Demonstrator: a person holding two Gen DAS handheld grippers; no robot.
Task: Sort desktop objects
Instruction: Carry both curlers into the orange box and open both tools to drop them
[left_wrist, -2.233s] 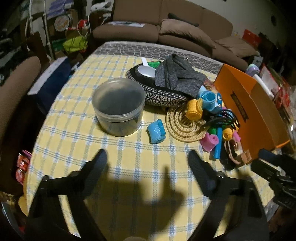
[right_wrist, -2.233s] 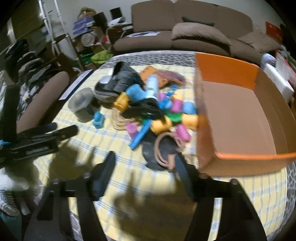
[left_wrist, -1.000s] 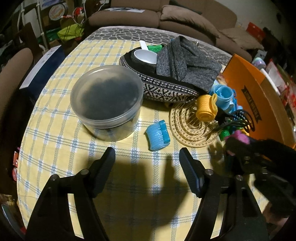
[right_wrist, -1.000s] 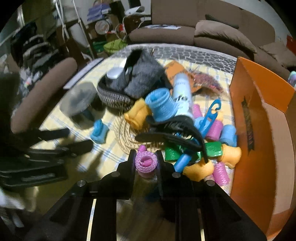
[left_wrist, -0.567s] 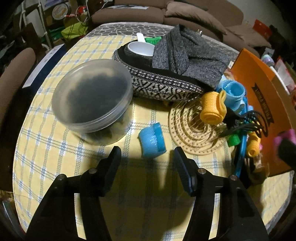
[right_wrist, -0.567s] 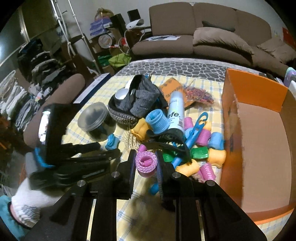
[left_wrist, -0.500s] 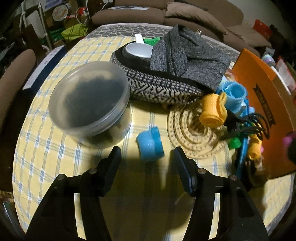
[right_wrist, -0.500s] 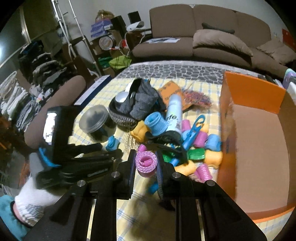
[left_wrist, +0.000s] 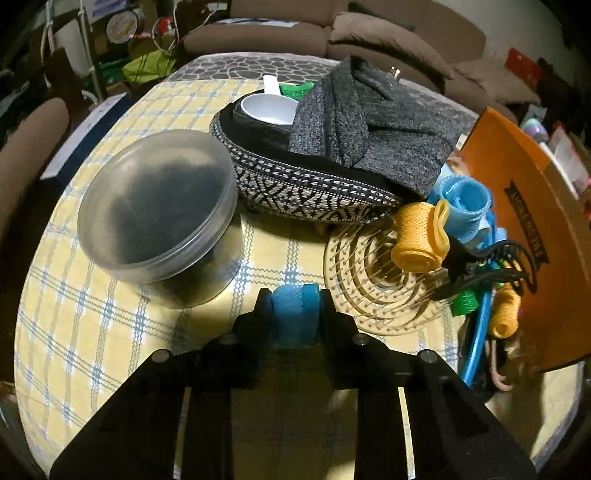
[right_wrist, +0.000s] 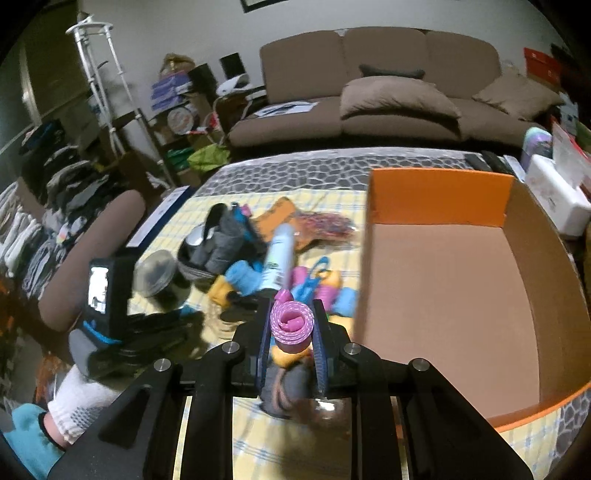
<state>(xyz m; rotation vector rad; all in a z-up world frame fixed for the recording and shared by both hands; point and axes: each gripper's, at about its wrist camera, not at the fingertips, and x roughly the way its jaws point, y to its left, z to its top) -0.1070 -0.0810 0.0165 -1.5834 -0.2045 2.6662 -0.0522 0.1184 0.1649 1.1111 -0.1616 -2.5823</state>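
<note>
Two grippers we see: the left gripper (left_wrist: 294, 295) is closing its jaws on a blue roller (left_wrist: 294, 308) against the checked cloth (left_wrist: 110, 332); the right gripper (right_wrist: 291, 314) pinches one pink roller (right_wrist: 291, 325) beside one orange box (right_wrist: 443, 295).

Left hand-held gripper (left_wrist: 294, 308) closing; right (right_wrist: 291, 326) clamped.

A woven checked cloth (left_wrist: 110, 325) covers the desk. The round tub (left_wrist: 159, 210) looks like frosted, smooth plastic. The grey garment (left_wrist: 373, 129) is knitted; the orange box (right_wrist: 443, 288) is matt cardboard.
</note>
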